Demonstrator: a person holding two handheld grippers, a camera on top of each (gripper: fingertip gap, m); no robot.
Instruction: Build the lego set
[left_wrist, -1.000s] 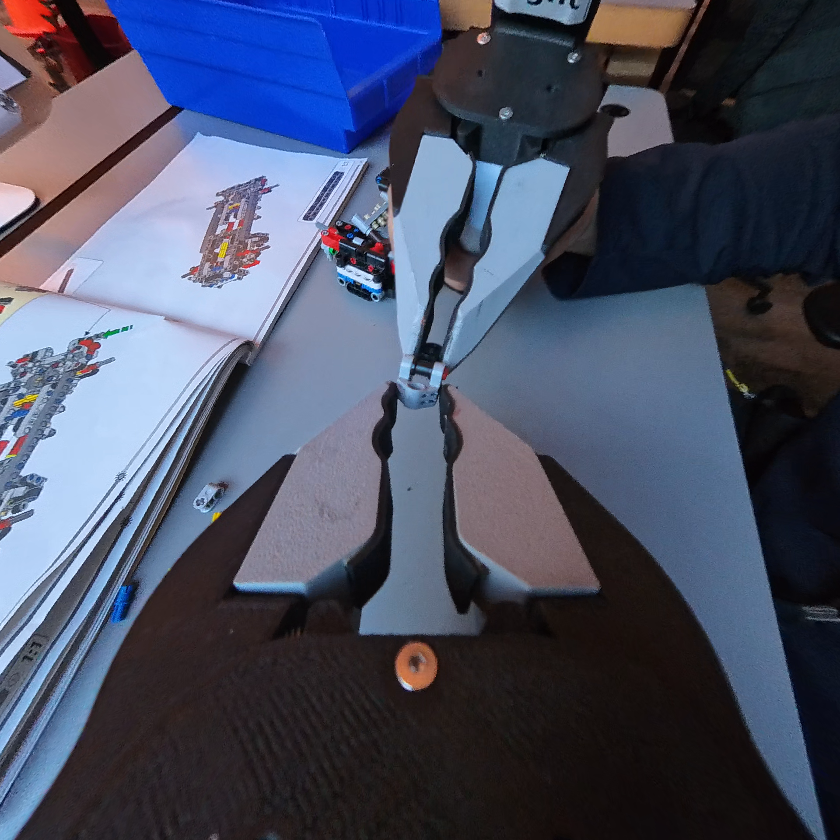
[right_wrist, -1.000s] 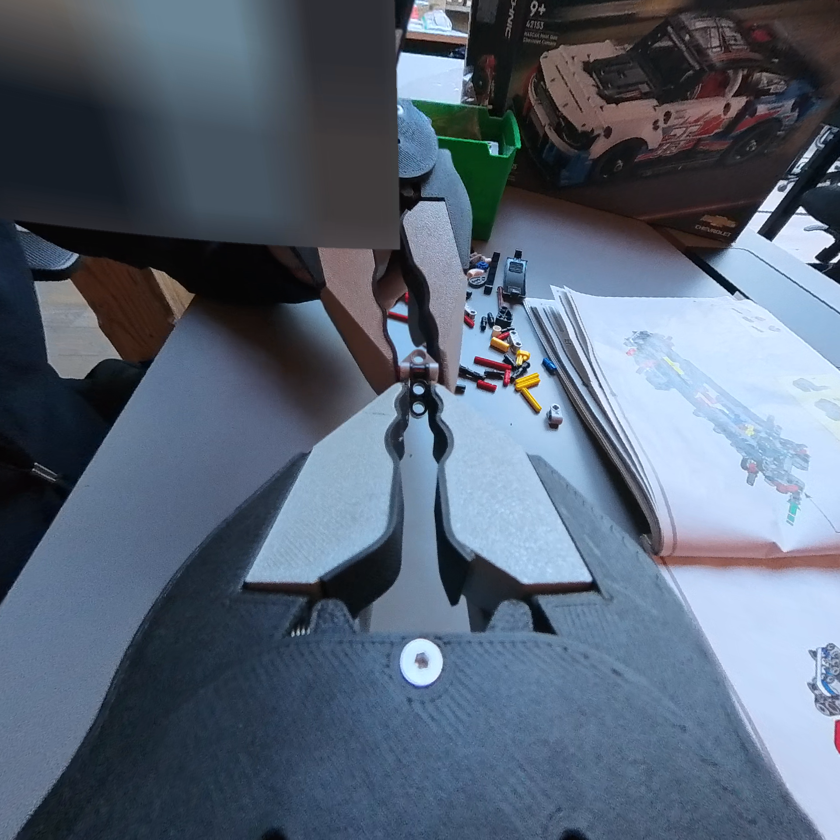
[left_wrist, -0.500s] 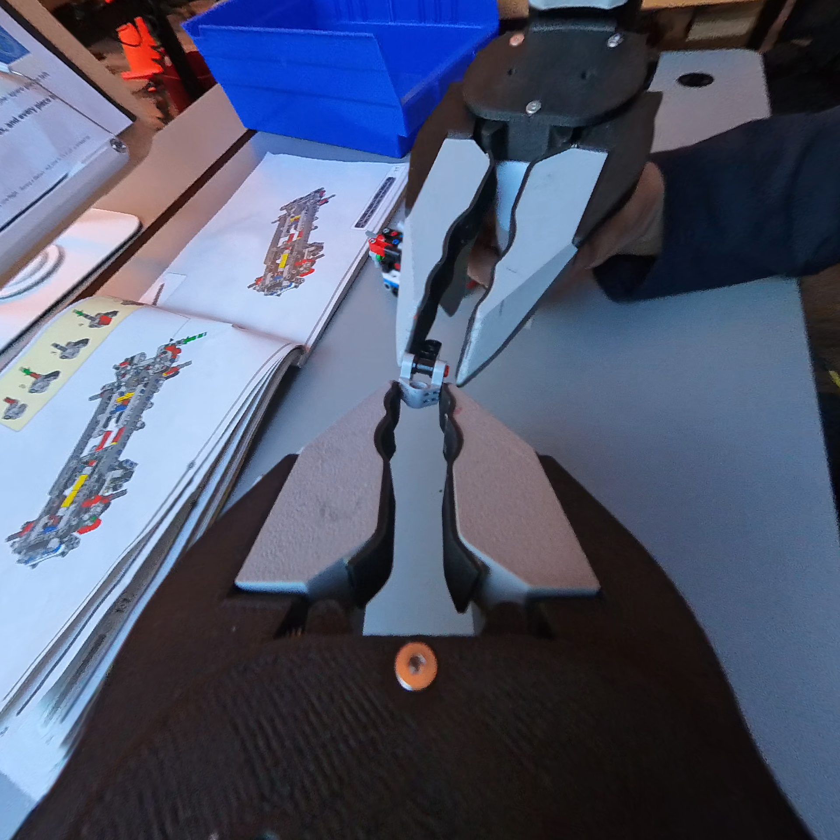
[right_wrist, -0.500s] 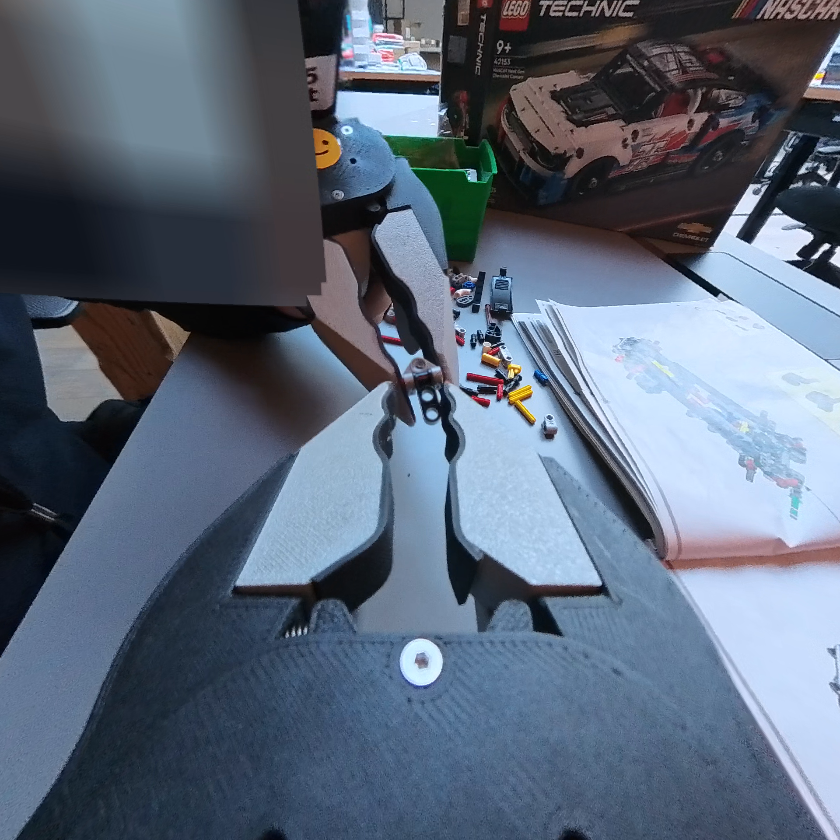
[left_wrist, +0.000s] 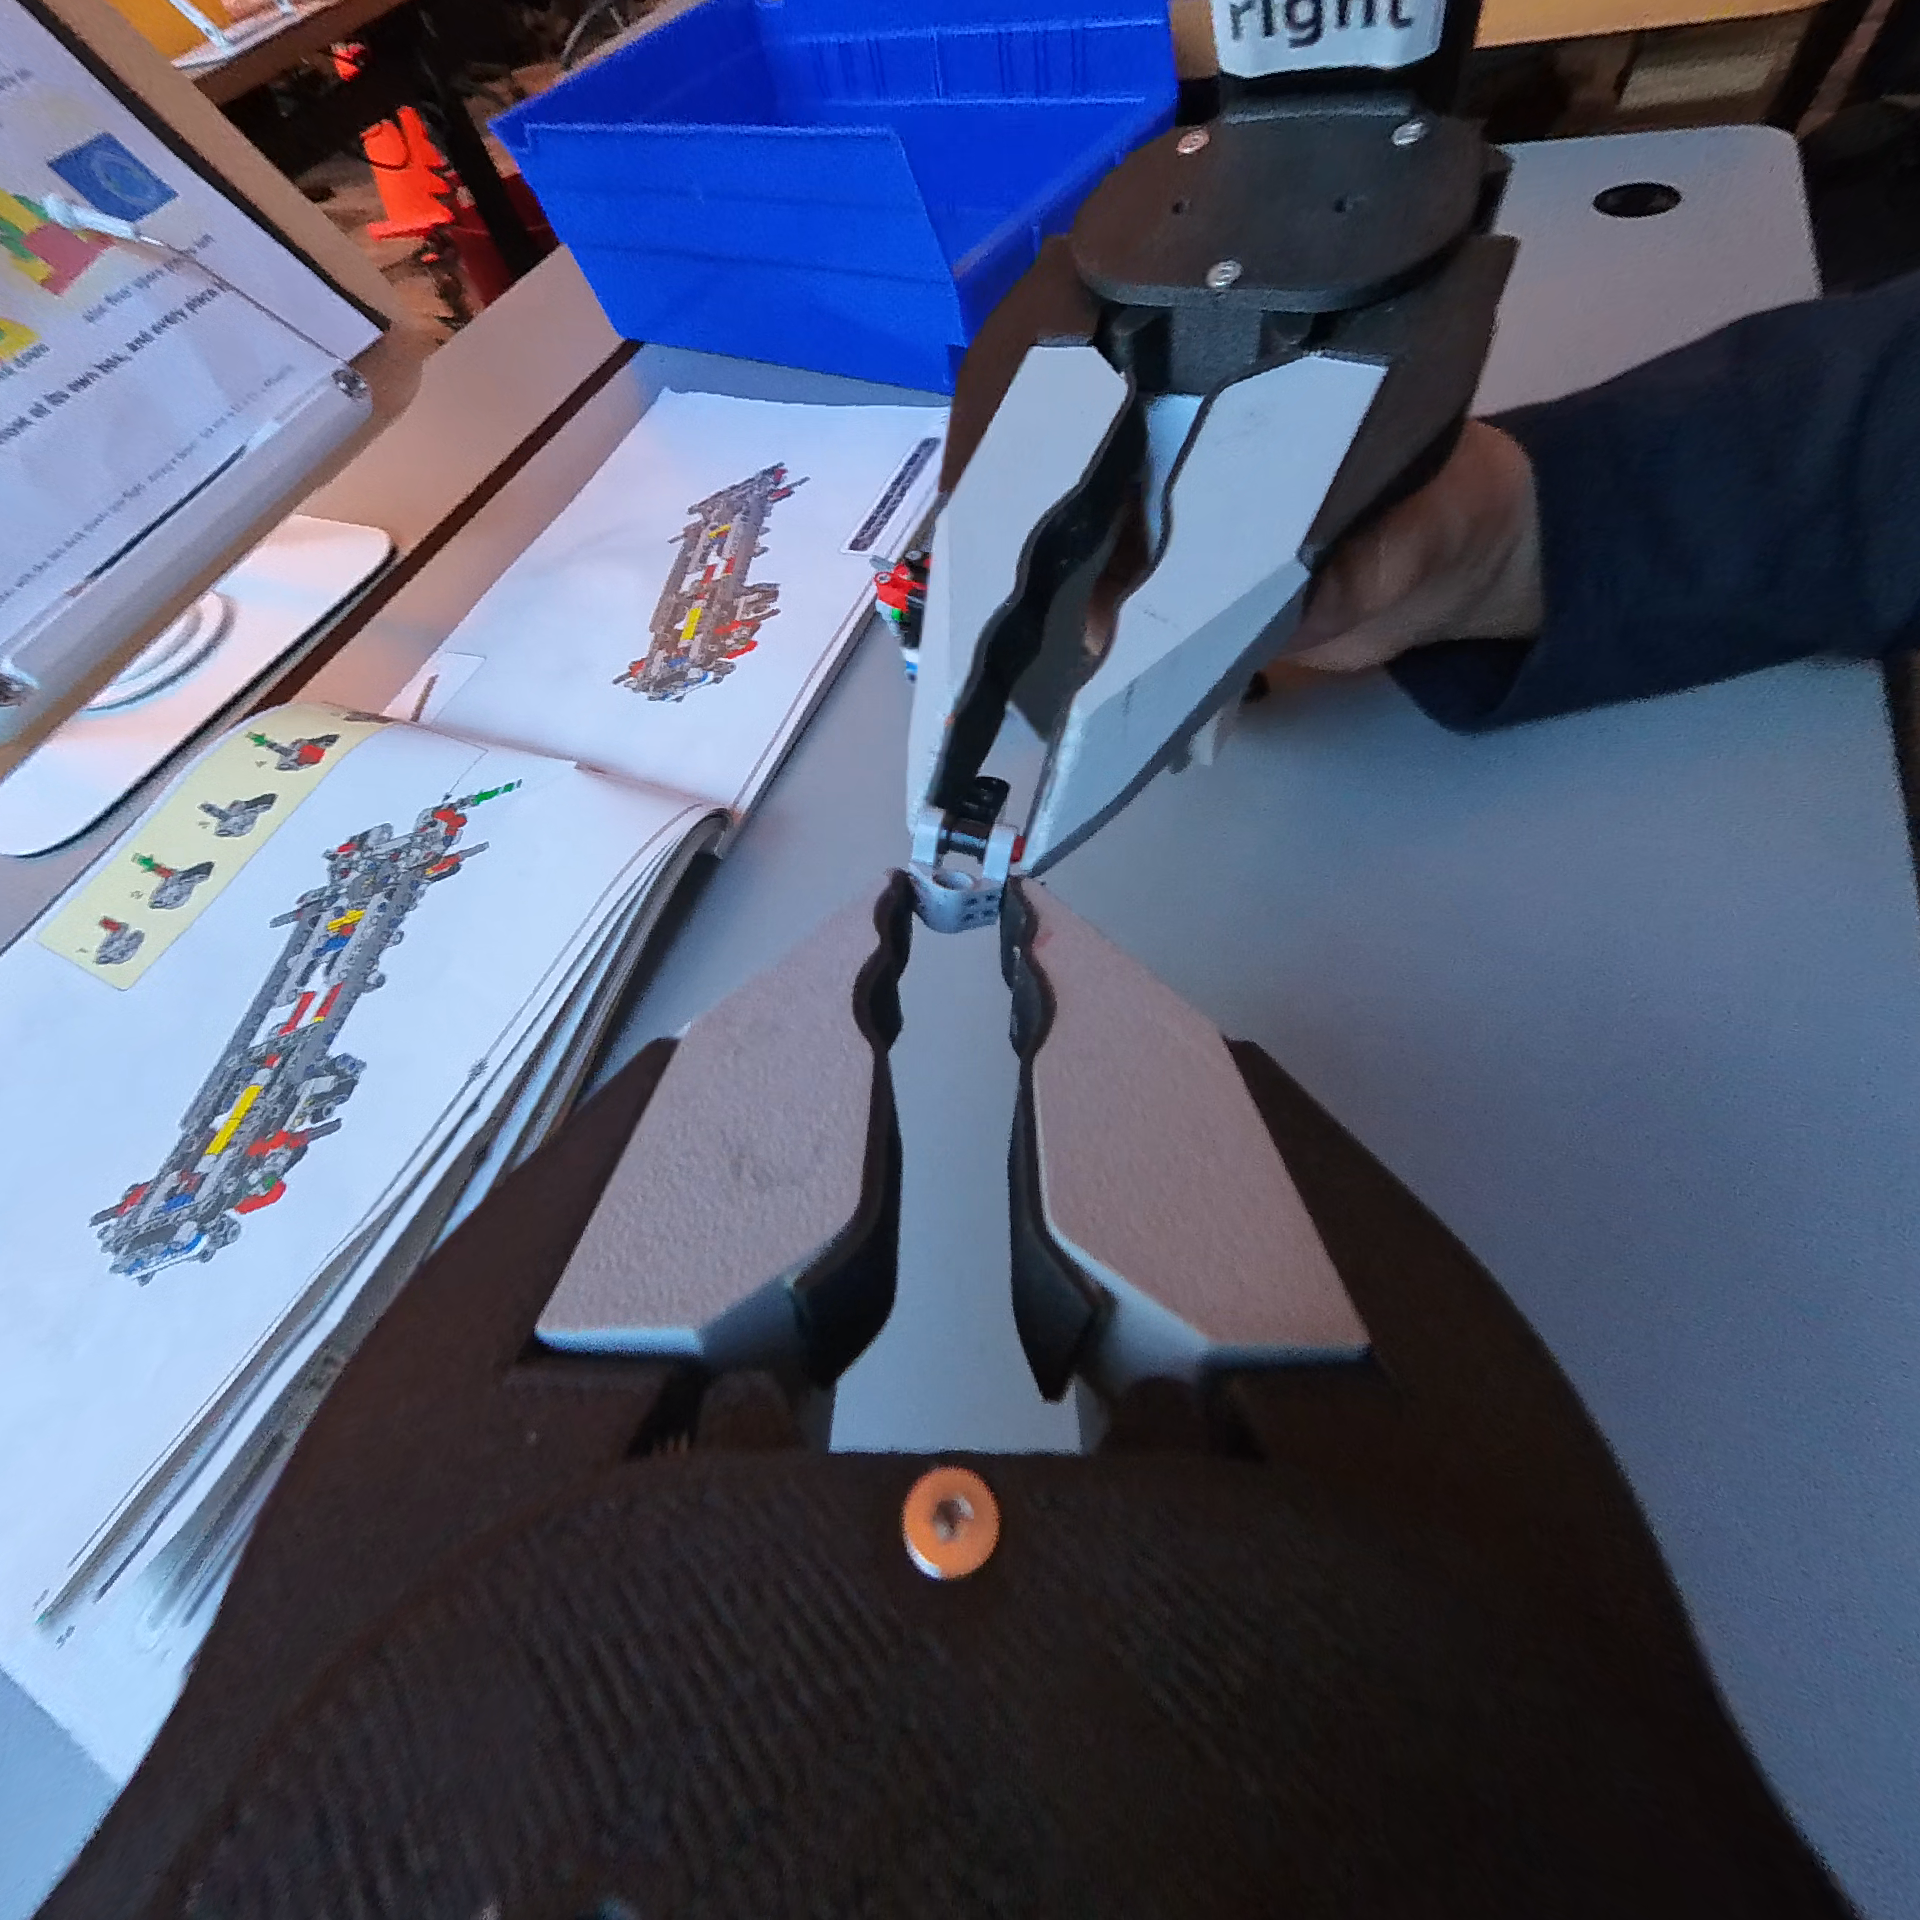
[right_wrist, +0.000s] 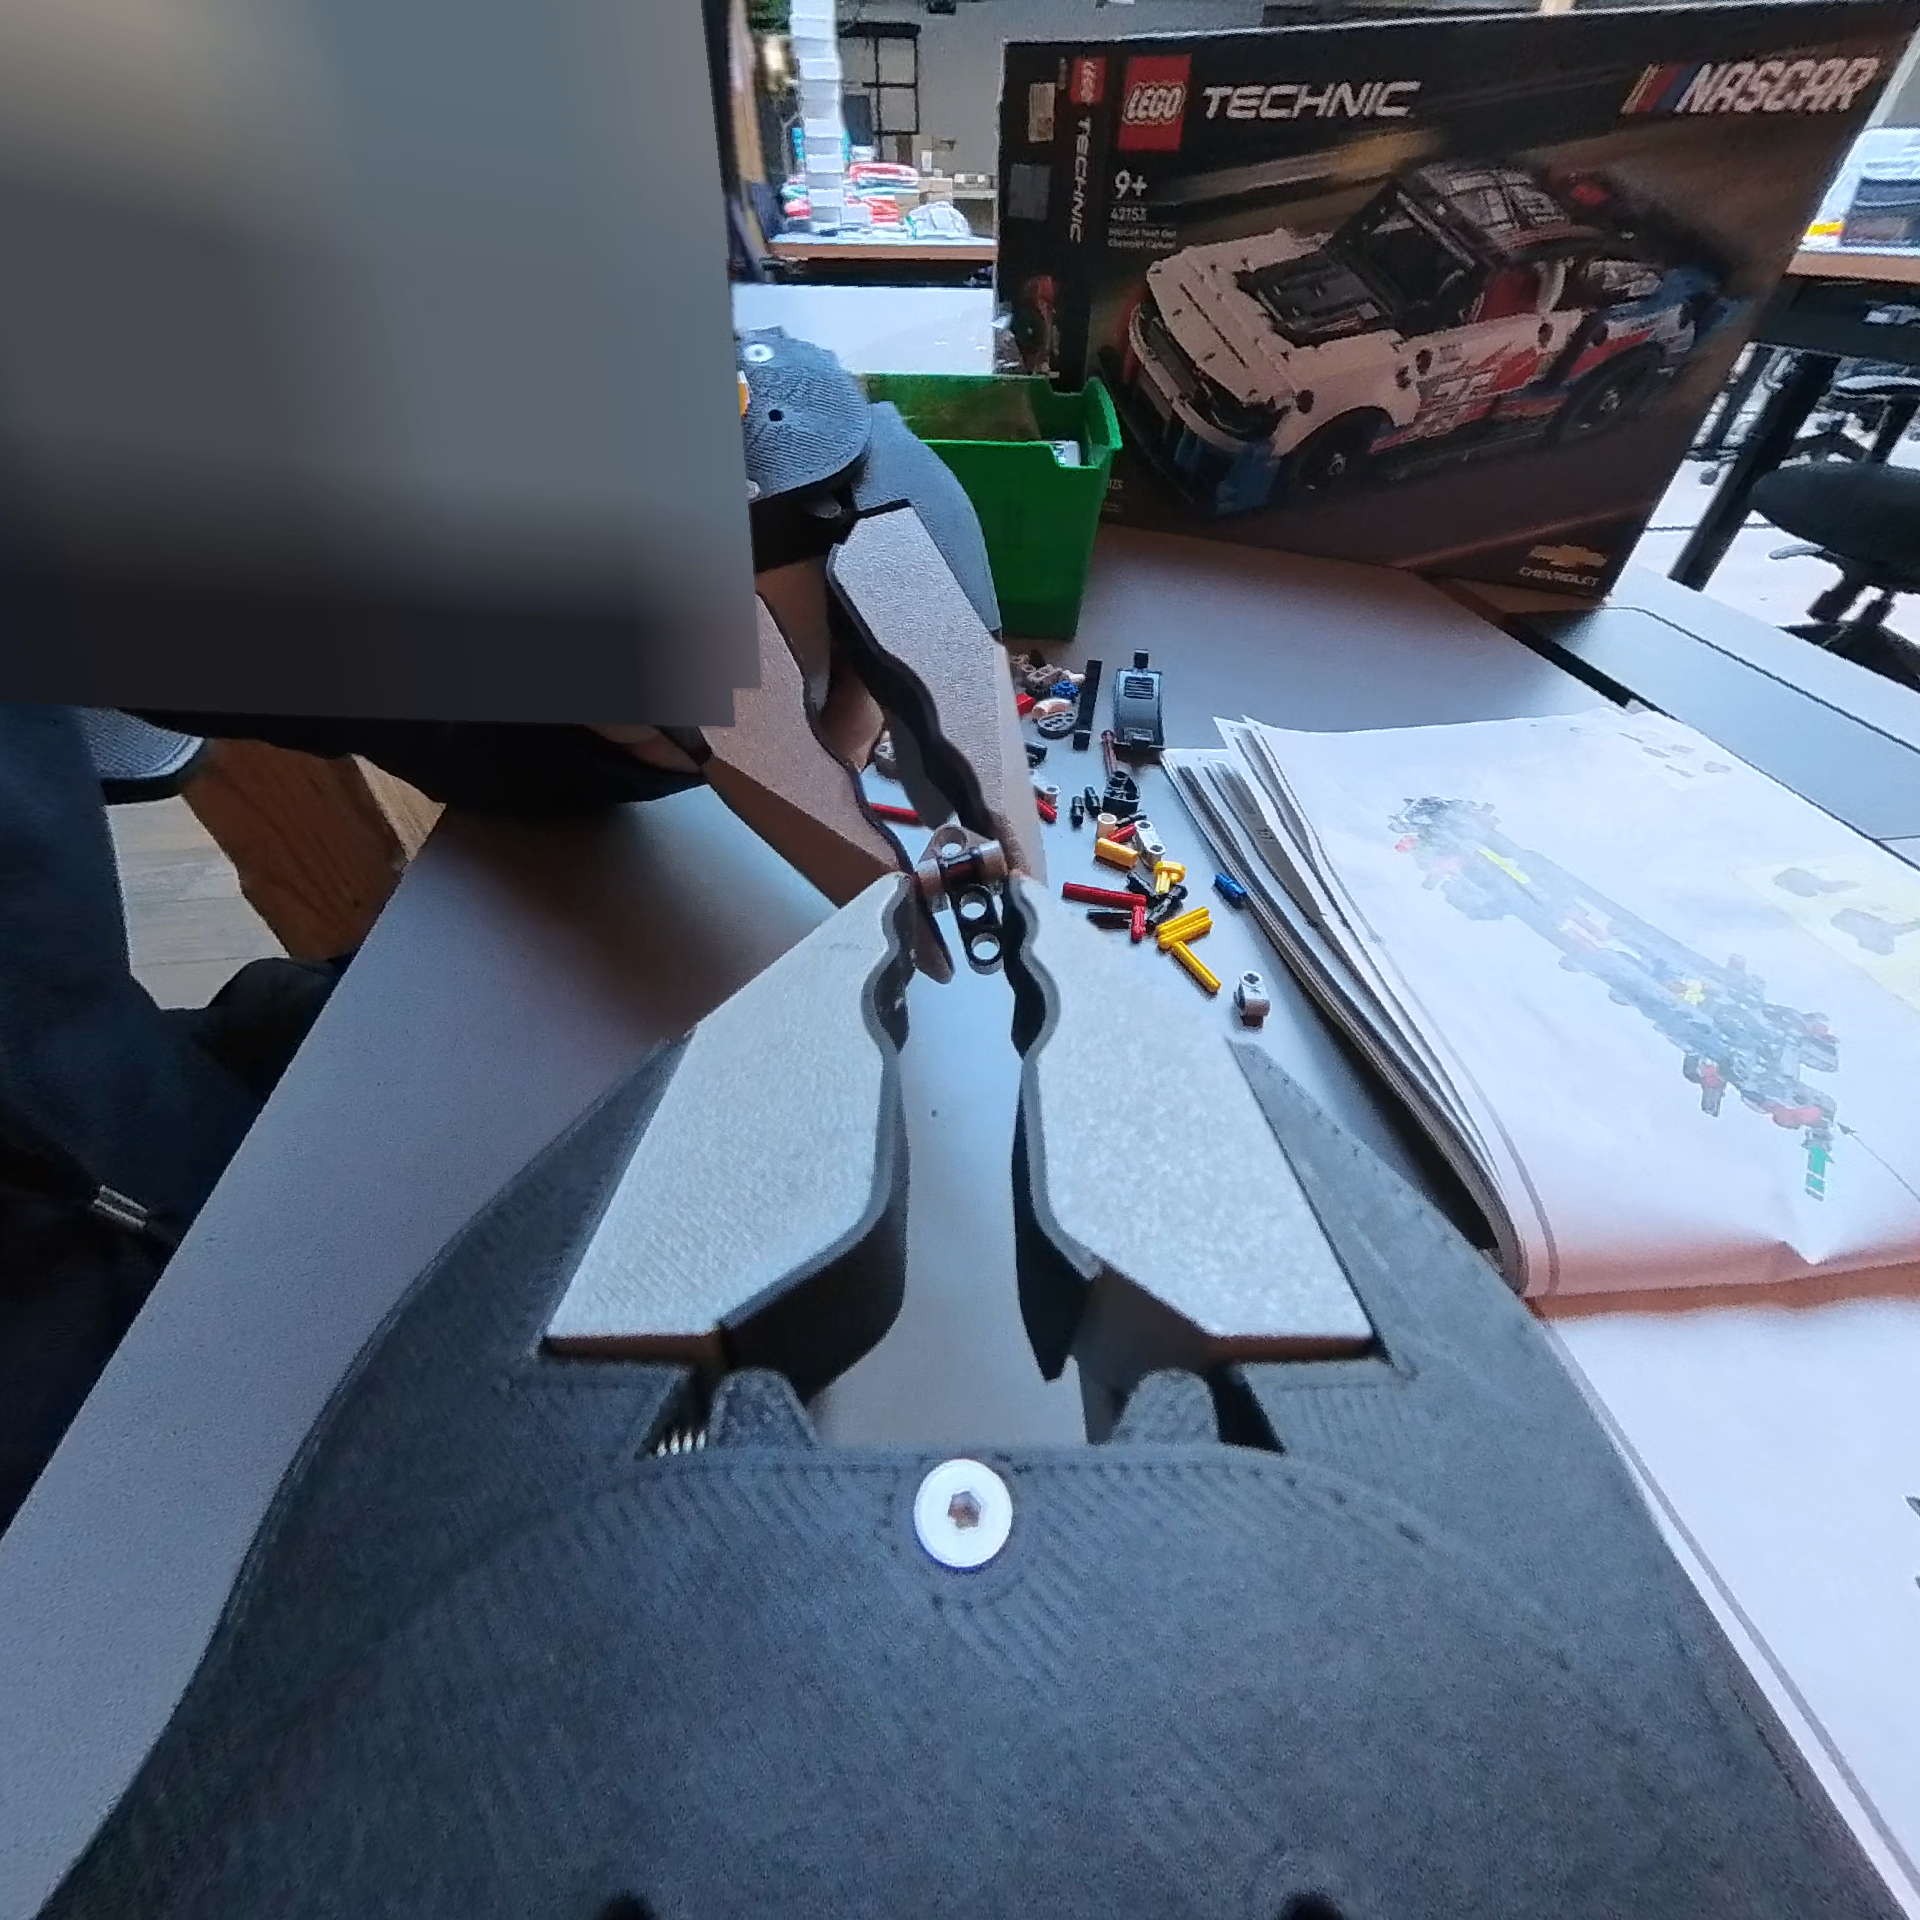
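We find the left gripper (left_wrist: 956, 904) still clamped on the grey connector (left_wrist: 961, 902), just above the table (left_wrist: 1455, 1039). The right gripper (right_wrist: 961, 904), shut a second ago, now stands wider, pads astride the black beam (right_wrist: 982, 925) joined to that connector.

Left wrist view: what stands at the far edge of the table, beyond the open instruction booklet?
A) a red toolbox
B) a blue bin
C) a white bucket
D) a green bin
B: a blue bin stands past the far page of the open instruction booklet, at the table's far edge.
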